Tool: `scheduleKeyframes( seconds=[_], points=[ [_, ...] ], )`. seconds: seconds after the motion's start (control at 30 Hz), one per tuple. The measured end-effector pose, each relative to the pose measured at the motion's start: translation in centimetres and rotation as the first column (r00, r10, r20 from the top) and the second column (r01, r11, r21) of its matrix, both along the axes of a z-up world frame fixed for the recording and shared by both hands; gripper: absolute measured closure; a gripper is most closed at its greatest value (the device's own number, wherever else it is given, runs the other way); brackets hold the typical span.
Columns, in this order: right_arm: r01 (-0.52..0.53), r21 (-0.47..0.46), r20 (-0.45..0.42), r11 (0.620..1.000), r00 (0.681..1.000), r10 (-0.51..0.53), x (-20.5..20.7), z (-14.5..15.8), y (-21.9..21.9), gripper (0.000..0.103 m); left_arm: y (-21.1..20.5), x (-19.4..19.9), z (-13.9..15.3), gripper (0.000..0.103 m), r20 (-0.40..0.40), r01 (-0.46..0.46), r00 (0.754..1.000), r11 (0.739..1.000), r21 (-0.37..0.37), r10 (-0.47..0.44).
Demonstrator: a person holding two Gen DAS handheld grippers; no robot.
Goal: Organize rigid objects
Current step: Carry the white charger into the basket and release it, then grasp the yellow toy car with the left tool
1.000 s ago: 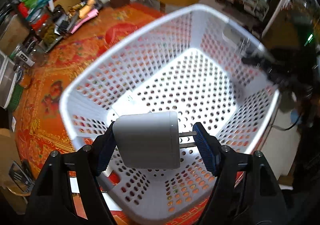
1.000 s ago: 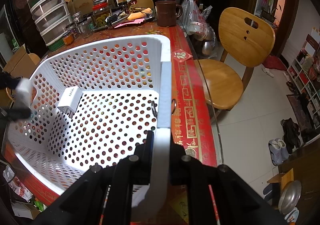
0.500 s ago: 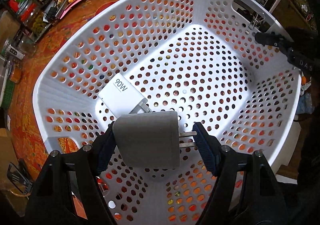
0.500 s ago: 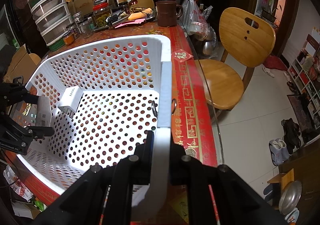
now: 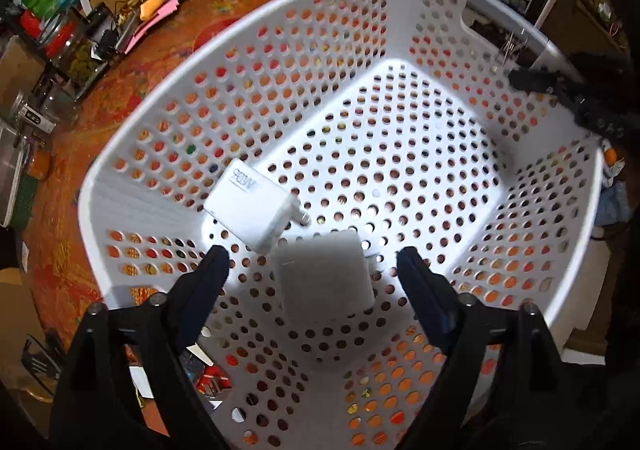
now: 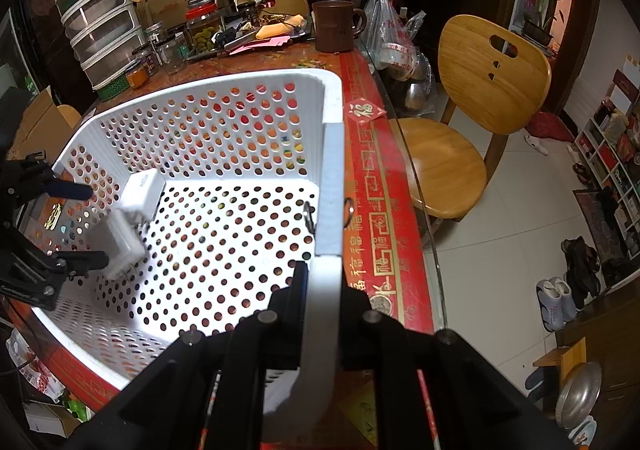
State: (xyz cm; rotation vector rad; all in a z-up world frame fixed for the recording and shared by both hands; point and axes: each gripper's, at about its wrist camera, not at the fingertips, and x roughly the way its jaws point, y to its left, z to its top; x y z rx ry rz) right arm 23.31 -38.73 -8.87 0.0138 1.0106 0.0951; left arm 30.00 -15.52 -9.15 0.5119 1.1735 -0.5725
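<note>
Looking down the left wrist view, the left claw (image 5: 312, 282) stands inside the white perforated basket (image 5: 256, 62), its jaws opening; both pads stand clear of the grey-white charger (image 5: 326, 278) blurred between them. That charger's prongs are too smeared to read; no writing shows on it. A second white charger (image 5: 250, 206), just beside it toward the basket's left wall, lies flat, reads "90W", and points its prongs toward the basket's centre.

Turning to the right wrist view, the right claw (image 6: 320, 314) is clamped tight on the basket's near rim (image 6: 332, 186). Both chargers sit at the basket's far-left side between the left claw's fingers (image 6: 86, 260). Red bench (image 6: 372, 210) border beside the basket carries gold Chinese characters, including "福".
</note>
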Motion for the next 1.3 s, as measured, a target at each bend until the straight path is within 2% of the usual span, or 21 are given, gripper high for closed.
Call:
scheduleKeyframes(
  seconds=[0.03,0.07,0.27,0.37,0.5,0.6,0.67,0.73,0.83,0.9,0.93,1.07,1.2,1.3],
  points=[
    [0.001,0.001,0.0,1.0,1.0,-0.001,0.0,0.0,0.0,0.094,0.2,-0.1,0.4,0.008,0.006,0.0,1.0,1.0,-0.01,0.0],
    [0.001,0.001,0.0,1.0,1.0,-0.001,0.0,0.0,-0.1,0.094,0.5,-0.2,0.9,0.006,0.015,0.001,1.0,1.0,-0.022,-0.001],
    [0.003,0.001,0.001,1.0,1.0,-0.003,0.0,0.1,-0.2,0.094,3.6,-1.6,6.3,0.006,0.129,-0.012,0.991,0.995,-0.101,0.026],
    [0.002,0.0,0.001,1.0,1.0,-0.002,0.0,0.1,-0.2,0.094,8.1,-2.0,10.0,0.001,0.18,-0.067,0.979,0.982,-0.177,0.099],
    [0.001,0.0,0.0,1.0,1.0,-0.001,-0.1,0.1,-0.3,0.094,15.3,-1.8,11.6,0.001,0.238,-0.193,0.944,0.968,-0.158,0.227],
    [0.0,-0.001,0.002,1.0,1.0,0.0,-0.2,0.1,-0.2,0.094,21.3,-0.6,9.3,0.001,0.189,-0.311,0.923,0.94,-0.143,0.334],
    [0.001,0.001,0.003,1.0,1.0,-0.001,-0.2,0.2,-0.3,0.094,24.6,0.7,5.8,0.001,0.144,-0.397,0.903,0.914,-0.08,0.405],
    [0.001,0.003,0.006,1.0,1.0,-0.001,-0.3,0.2,-0.3,0.094,27.1,1.9,2.2,0.001,0.079,-0.456,0.885,0.888,-0.05,0.459],
    [0.003,0.004,0.007,1.0,1.0,-0.003,-0.5,0.2,-0.2,0.094,29.5,2.9,-2.3,0.004,0.0,-0.514,0.858,0.858,-0.029,0.514],
    [0.004,0.0,0.005,1.0,1.0,-0.004,-0.5,0.2,-0.1,0.094,30.2,3.1,-4.3,0.01,-0.034,-0.528,0.849,0.849,-0.012,0.527],
    [0.003,-0.002,0.005,1.0,1.0,-0.003,-0.5,0.3,-0.1,0.094,30.3,2.8,-5.0,0.016,-0.043,-0.531,0.846,0.847,-0.007,0.531],
    [0.003,-0.005,0.004,1.0,1.0,-0.003,-0.6,0.3,0.0,0.094,31.0,2.9,-6.2,0.017,-0.076,-0.549,0.835,0.835,-0.047,0.545],
    [0.003,-0.01,0.002,1.0,1.0,-0.003,-0.6,0.3,0.1,0.094,31.3,3.2,-6.3,0.019,-0.066,-0.562,0.827,0.826,-0.042,0.559],
    [0.004,-0.007,0.003,1.0,1.0,-0.004,-0.7,0.3,0.0,0.094,32.0,3.6,-6.7,0.026,-0.057,-0.589,0.808,0.808,-0.018,0.587]
  ],
)
